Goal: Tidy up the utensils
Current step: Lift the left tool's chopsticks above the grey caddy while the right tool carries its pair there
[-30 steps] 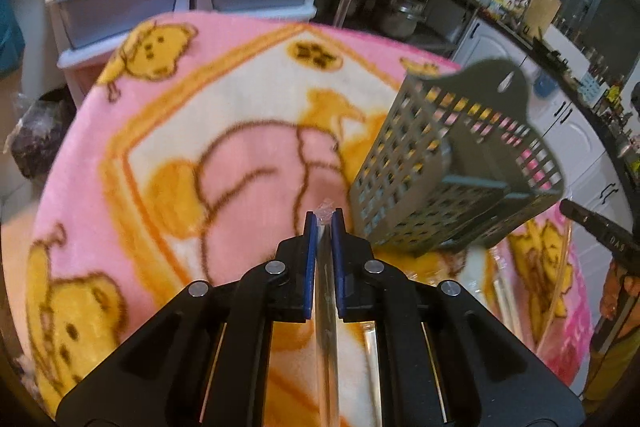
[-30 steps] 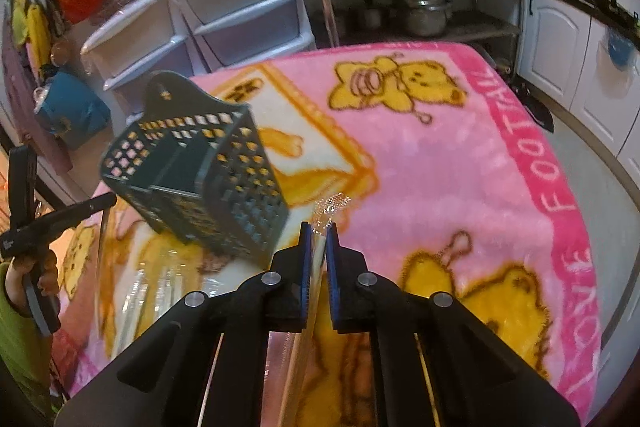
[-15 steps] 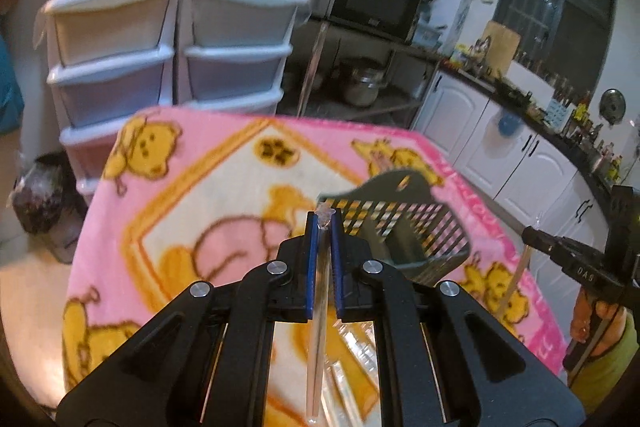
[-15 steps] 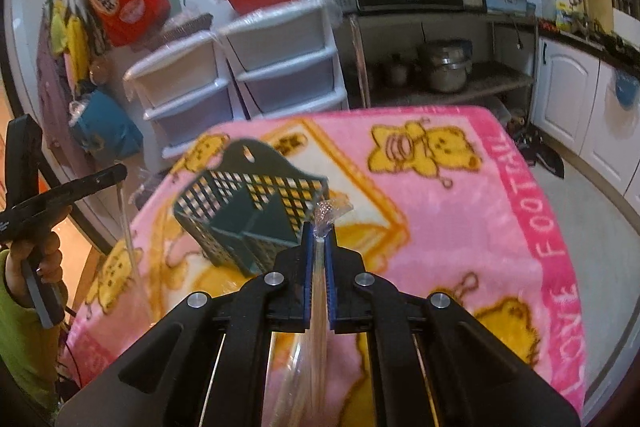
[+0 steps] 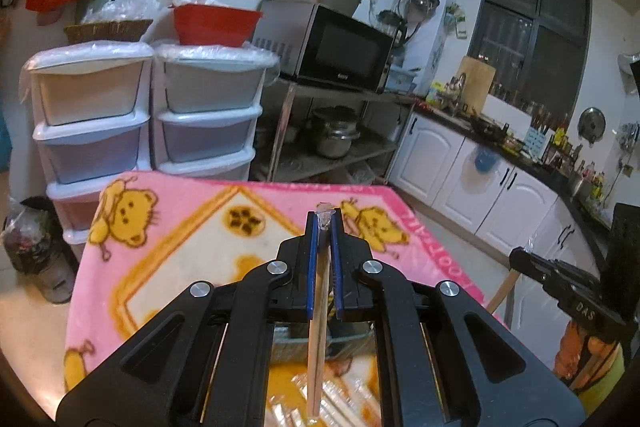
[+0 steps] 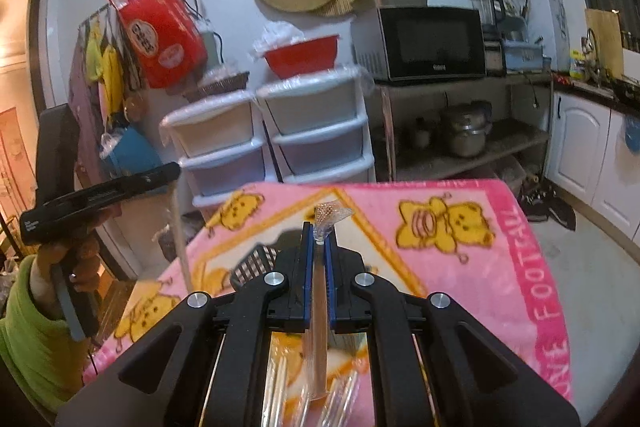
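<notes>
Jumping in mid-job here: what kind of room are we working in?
Almost certainly a home kitchen. A microwave sits on a metal rack with a steel pot below it, white cabinets run under a cluttered counter, and stacked plastic drawers stand behind the pink blanket covering the work surface.

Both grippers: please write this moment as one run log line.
left gripper: shut on wrapped chopsticks | right gripper: shut on wrapped chopstick pair | utensil basket: on pink blanket, mostly hidden

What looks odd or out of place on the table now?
The dark utensil basket seems to lie tipped on the pink blanket, not upright, though mostly hidden. Wrapped chopsticks lie loose on the blanket below the right gripper.
</notes>
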`<state>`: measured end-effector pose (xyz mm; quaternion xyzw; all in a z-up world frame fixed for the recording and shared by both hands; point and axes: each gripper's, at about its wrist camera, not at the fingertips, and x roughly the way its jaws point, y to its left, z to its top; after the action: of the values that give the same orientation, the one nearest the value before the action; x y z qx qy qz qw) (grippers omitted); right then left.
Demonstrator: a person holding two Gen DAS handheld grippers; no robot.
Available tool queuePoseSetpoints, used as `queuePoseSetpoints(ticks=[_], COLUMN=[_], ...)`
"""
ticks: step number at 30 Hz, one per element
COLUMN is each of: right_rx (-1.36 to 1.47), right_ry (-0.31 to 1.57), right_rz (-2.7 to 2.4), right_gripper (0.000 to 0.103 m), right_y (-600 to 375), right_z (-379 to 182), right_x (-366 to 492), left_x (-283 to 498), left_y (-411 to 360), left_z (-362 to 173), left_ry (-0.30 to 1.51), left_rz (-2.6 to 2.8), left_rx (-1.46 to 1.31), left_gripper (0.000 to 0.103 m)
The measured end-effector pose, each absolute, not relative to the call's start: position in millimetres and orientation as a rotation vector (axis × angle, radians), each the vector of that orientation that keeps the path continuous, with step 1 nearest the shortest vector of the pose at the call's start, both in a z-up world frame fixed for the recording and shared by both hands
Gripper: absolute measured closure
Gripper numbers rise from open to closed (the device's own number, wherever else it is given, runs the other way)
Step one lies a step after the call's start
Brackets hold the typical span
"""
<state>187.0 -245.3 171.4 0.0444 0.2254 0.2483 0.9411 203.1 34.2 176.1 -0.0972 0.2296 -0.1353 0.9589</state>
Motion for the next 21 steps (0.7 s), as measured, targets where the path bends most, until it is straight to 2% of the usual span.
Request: queuePoseSetpoints(ticks=[11, 21], right_rx=[0.098, 0.083], right_ry=[0.378, 0.298], right_rz=[0.491, 0.435], right_gripper=[0.097, 0.097], right_y=[-232, -222], right_z=[203, 216], right_x=[201, 220], left_x=[230, 259], left_y=[10, 0], left_z=[207, 202], left_ry=[0.355, 0.34], left_rz=[-0.244, -0.229], left_rx=[-0.175, -0.16], left_gripper=[0.099, 0.099])
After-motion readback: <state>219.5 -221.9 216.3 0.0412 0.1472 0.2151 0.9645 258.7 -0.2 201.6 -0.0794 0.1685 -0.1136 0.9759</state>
